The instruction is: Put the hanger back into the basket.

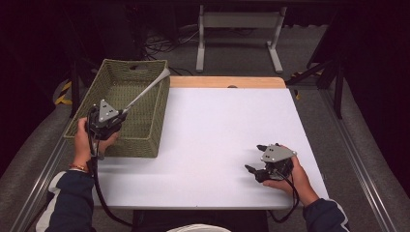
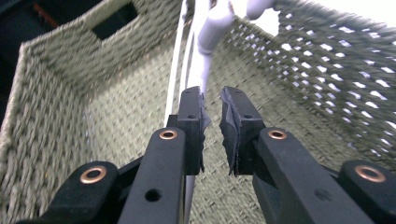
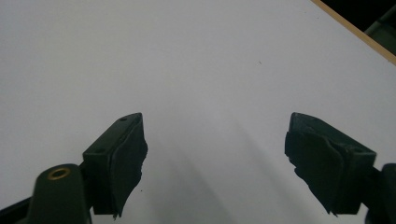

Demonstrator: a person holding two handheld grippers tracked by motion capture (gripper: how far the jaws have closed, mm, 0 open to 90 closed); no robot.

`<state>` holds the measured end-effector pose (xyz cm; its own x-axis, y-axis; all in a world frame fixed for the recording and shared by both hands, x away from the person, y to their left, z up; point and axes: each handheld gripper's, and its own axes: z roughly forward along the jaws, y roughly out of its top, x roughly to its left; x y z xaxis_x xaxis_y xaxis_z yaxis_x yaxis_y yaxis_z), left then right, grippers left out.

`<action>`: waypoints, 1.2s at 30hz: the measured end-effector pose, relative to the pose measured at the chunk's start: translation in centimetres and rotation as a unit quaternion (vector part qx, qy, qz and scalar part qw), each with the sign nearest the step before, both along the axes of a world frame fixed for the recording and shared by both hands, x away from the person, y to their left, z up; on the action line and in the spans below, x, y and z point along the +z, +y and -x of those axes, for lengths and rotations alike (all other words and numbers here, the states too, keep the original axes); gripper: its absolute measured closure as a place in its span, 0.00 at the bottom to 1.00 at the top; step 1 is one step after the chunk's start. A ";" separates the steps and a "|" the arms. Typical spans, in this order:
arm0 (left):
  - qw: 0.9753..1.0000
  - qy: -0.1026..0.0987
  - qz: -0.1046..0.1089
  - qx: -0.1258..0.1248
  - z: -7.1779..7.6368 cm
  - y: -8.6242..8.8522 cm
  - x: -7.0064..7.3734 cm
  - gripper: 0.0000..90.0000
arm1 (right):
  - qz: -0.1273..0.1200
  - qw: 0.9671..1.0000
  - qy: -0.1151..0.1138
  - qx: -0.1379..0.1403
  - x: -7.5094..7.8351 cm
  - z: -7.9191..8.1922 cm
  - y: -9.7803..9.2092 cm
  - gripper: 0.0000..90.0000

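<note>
No brand, label or writing can be read anywhere in these views.

In the high view, a woven green basket (image 1: 126,108) sits at the table's (image 1: 212,140) ten o'clock corner, overhanging the left edge. A long, thin, pale rod (image 1: 145,92) lies slanted inside it, its far end resting on the basket's rim at about one o'clock from the left gripper (image 1: 122,115). The rod looks white to light grey, slim along most of its length and thicker toward the far end. The left gripper hovers over the basket's near half, held in the person's left hand (image 1: 87,142).

In the left gripper view, the jaws stand a small way apart. The rod (image 2: 201,60) runs from twelve o'clock down past the inner face of the left-hand jaw, touching or almost touching it; the other jaw is clear of it, so the rod is not clamped. Its far part widens into a rounded white tube.

The right gripper (image 1: 255,158) rests at the table's four o'clock, jaws wide apart, over bare white tabletop (image 3: 196,60).
</note>
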<state>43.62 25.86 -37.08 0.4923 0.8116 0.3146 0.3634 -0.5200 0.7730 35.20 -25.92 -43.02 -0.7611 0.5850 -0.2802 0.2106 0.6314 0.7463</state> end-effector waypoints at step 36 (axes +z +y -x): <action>0.997 -0.049 0.029 -0.051 0.0 -1.1 2.5 0.58 | -0.022 1.000 -0.014 -0.012 0.3 0.0 -0.4 0.25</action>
<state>43.62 24.79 -34.59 0.5427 0.7772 0.3186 0.2329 -0.5036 0.8319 35.18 -26.32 -42.71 -0.7393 0.6150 -0.2744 0.2040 0.5928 0.7791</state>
